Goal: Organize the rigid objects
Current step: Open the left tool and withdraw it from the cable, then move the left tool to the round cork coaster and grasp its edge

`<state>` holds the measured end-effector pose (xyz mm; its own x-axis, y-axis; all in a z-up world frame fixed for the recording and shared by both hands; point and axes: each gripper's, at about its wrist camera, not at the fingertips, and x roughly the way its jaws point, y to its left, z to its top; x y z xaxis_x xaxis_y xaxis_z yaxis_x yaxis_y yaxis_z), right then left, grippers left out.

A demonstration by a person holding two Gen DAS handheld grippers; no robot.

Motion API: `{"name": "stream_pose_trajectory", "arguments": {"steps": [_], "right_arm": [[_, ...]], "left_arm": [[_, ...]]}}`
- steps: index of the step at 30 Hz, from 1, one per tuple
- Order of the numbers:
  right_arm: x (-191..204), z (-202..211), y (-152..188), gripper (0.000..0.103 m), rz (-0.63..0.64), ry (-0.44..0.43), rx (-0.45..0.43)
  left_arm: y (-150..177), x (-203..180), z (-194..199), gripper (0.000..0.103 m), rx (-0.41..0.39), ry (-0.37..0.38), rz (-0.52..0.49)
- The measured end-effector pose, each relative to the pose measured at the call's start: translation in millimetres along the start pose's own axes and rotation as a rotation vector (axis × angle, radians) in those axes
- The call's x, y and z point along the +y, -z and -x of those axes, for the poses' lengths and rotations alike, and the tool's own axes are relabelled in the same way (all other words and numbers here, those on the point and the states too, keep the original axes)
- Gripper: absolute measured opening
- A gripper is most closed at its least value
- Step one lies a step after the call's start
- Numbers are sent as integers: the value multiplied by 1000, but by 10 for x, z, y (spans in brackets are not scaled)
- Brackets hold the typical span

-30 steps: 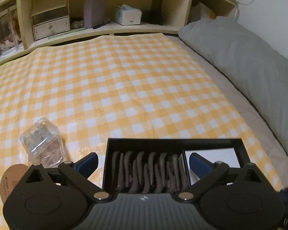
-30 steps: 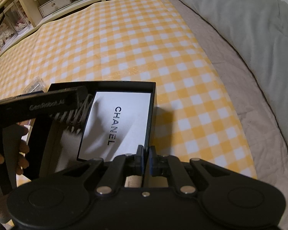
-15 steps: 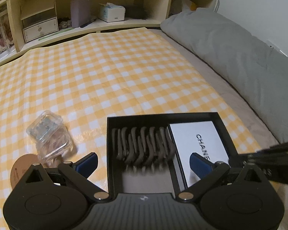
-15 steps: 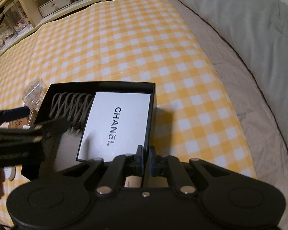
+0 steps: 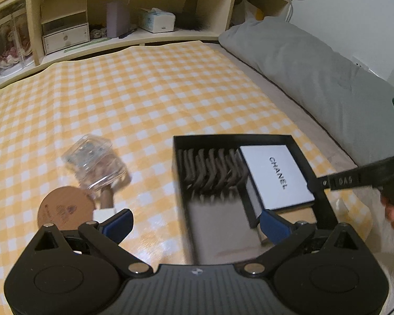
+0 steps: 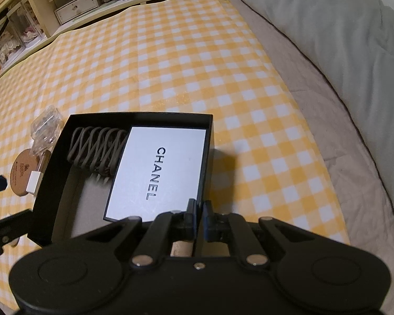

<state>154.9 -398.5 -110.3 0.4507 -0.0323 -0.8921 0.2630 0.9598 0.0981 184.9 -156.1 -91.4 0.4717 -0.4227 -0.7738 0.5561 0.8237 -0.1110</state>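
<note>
The right gripper [image 6: 199, 216] was pinched shut on the near wall of the black box [image 6: 208, 141], which sat on the checked bed cover. The left gripper [image 5: 194, 221] hung wide and empty between the box and the clear case [image 5: 94, 165] to its left. A careless grab could have crushed or skidded that slick case, or tugged the box.

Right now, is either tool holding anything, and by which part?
The right tool is shut on the near wall of the black box, pinching its rim. The left tool is open and holds nothing.
</note>
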Motion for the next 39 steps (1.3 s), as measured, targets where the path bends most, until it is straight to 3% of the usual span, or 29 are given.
{"name": "stream_pose_trajectory", "arguments": {"steps": [9, 17, 26, 33, 39], "right_arm": [[15, 18, -21, 5, -7, 8, 9], [-30, 11, -21, 5, -19, -2, 16], [-32, 43, 6, 5, -15, -1, 22], [7, 96, 74, 5, 12, 3, 29], [30, 140, 142, 5, 36, 8, 26]], "left_arm": [[208, 460, 78, 103, -21, -24, 18], [279, 903, -46, 103, -47, -121, -10], [360, 1378, -246, 103, -20, -192, 40], [400, 1467, -417, 103, -35, -201, 19], [404, 1500, -490, 103, -48, -152, -17]]}}
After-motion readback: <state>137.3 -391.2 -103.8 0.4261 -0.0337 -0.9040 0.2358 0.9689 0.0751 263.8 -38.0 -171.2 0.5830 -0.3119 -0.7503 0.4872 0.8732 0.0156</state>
